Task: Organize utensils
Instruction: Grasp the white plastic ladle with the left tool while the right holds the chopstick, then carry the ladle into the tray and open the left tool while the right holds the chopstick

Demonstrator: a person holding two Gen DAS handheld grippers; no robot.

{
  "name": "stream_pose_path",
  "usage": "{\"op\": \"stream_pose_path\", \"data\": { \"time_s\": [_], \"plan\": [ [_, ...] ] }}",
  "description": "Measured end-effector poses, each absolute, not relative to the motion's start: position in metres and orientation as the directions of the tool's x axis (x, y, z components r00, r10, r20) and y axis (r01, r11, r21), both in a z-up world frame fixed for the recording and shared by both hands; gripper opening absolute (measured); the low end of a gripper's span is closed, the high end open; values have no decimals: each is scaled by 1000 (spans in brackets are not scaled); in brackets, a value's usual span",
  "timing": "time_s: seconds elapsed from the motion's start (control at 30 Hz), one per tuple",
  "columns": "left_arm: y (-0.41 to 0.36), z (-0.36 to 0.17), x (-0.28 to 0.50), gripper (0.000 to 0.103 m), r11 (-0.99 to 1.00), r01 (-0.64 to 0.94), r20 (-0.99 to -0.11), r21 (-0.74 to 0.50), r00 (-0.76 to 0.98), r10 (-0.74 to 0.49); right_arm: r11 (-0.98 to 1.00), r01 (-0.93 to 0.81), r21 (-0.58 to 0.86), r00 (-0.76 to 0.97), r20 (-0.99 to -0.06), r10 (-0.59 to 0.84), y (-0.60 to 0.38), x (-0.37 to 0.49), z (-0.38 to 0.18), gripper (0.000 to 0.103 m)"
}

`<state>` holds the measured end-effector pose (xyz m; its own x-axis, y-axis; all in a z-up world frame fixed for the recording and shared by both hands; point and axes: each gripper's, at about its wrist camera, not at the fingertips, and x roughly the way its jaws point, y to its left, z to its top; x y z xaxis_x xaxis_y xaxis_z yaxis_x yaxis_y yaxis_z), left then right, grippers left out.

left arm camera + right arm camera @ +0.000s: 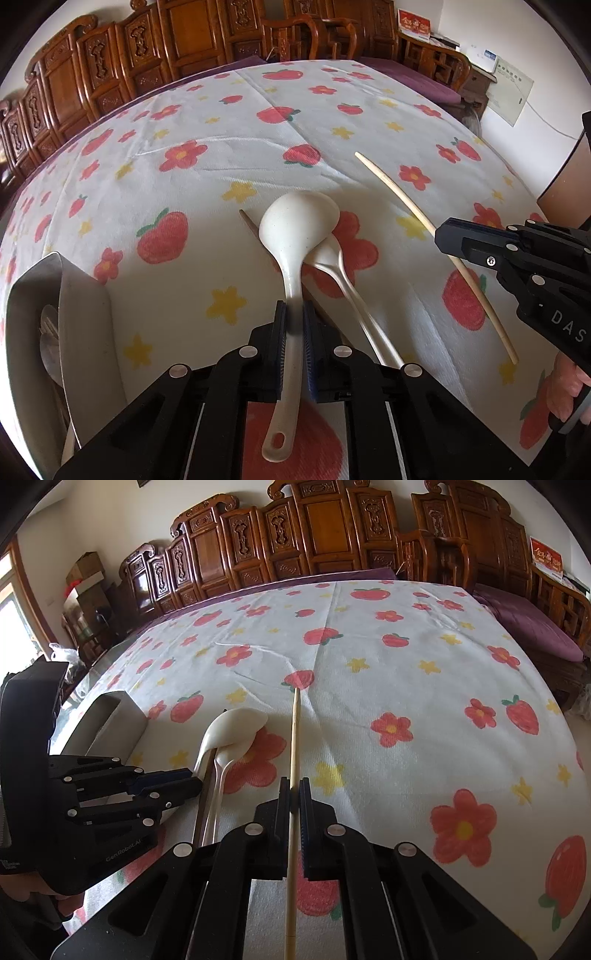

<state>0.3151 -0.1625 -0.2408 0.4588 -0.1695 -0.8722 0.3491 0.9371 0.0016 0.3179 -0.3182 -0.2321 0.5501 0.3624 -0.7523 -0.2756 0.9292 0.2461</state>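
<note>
- Carved brown wooden chairs [325, 535] stand behind a table with a white cloth [207, 155] full of red flowers, strawberries and yellow stars.
- The left gripper [293, 314] has its two blue pads around the handle of a big white ladle [295, 236]; the pads look very close to it.
- A smaller white spoon [332, 254] lies partly under the ladle, and a brown chopstick [251, 223] pokes out beside them.
- The right gripper [294, 790] pinches a pale chopstick [294, 738] that points away across the cloth.
- A shiny metal holder [33, 332] stands at the left, with some utensils inside.
</note>
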Motion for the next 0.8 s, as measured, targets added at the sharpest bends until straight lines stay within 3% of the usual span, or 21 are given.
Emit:
{"op": "stream_pose_path", "data": {
  "time_s": [0.8],
  "plan": [
    [-121, -184, 281, 3, 958, 286, -809, -4, 562, -171, 914, -361, 186, 570, -731, 374, -284, 299, -212, 6]
  ]
}}
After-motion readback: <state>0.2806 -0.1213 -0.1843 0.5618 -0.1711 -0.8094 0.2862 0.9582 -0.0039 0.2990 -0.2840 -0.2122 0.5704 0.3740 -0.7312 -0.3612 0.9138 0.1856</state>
